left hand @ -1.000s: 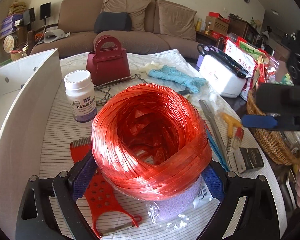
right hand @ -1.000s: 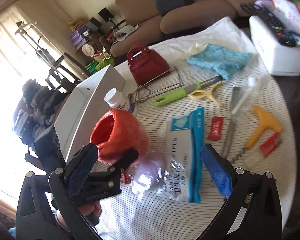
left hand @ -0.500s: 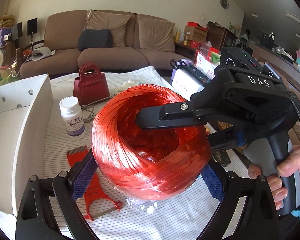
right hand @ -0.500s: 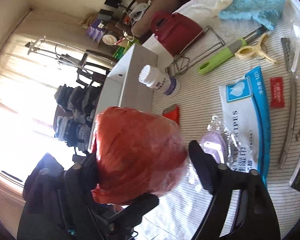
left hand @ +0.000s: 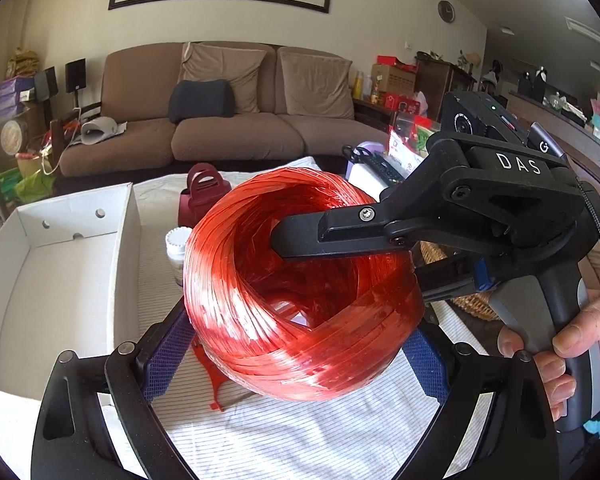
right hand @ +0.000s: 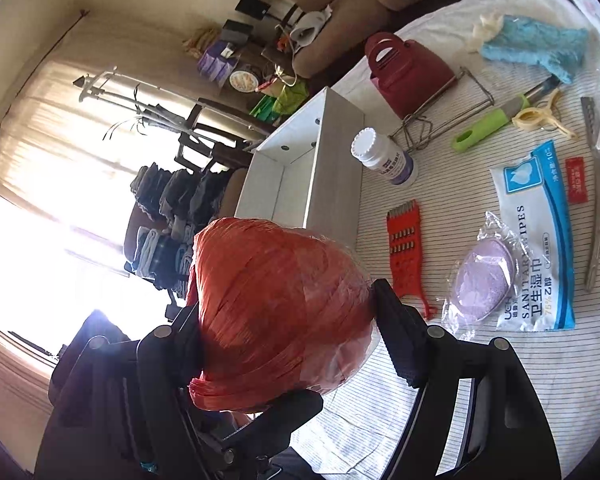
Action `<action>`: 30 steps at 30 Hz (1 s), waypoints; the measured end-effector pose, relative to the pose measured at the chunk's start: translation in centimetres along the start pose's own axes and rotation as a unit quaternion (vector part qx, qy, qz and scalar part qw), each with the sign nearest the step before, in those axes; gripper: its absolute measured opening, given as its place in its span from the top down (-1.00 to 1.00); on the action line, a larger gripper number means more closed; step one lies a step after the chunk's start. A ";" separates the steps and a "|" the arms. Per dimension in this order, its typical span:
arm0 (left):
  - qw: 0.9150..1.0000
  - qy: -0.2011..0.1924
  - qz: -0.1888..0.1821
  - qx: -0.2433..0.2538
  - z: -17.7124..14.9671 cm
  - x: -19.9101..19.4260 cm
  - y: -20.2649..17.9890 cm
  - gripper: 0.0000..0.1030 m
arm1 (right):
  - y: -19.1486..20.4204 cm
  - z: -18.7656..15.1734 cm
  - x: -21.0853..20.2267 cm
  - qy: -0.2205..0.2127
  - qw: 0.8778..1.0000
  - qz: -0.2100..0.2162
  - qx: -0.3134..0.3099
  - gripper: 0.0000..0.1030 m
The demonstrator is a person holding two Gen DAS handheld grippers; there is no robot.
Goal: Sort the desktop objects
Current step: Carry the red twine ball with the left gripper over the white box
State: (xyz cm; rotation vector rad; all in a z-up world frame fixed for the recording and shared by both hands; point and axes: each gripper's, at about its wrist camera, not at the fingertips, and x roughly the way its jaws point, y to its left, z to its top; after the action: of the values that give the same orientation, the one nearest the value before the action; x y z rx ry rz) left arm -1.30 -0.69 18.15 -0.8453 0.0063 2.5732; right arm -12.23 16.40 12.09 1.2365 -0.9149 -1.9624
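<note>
Holding the red twine ball (left hand: 300, 292) up off the worktop (left hand: 300, 440), you are gripping it with both tools at once. Your left hand-held gripper (left hand: 296, 356) is clamped on its lower sides, blue pads pressed into the strands. Your right hand-held gripper (right hand: 288, 320) has just been closing and, in its own view, both fingers are now pressing on the ball; in the left view one finger is poking into the hollow core and the other is running outside. So this is looking like a hand-over step, mid-air, beside the white box (left hand: 60, 280). The box is sitting open and empty just to the left. The bottle (right hand: 384, 156), red grater (right hand: 406, 248), wipes pack (right hand: 536, 236) and purple pouch (right hand: 482, 276) are lying unsorted on the striped cloth. Next, I judge, you are needing to loosen one gripper only after the other is holding firm, then carry the ball over the box wall and lower it in.
</note>
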 end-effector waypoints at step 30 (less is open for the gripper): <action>0.973 0.004 -0.099 -0.211 -3.5 -12.8 17.6 -1.00 | 11.0 -3.5 7.8 0.009 0.998 0.010 -0.056 -0.34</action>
State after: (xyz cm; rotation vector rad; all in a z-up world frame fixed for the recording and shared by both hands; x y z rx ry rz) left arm 2.87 -22.23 20.27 -0.9465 -0.6103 2.4140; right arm -10.10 3.32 16.21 1.1741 -0.7955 -1.9558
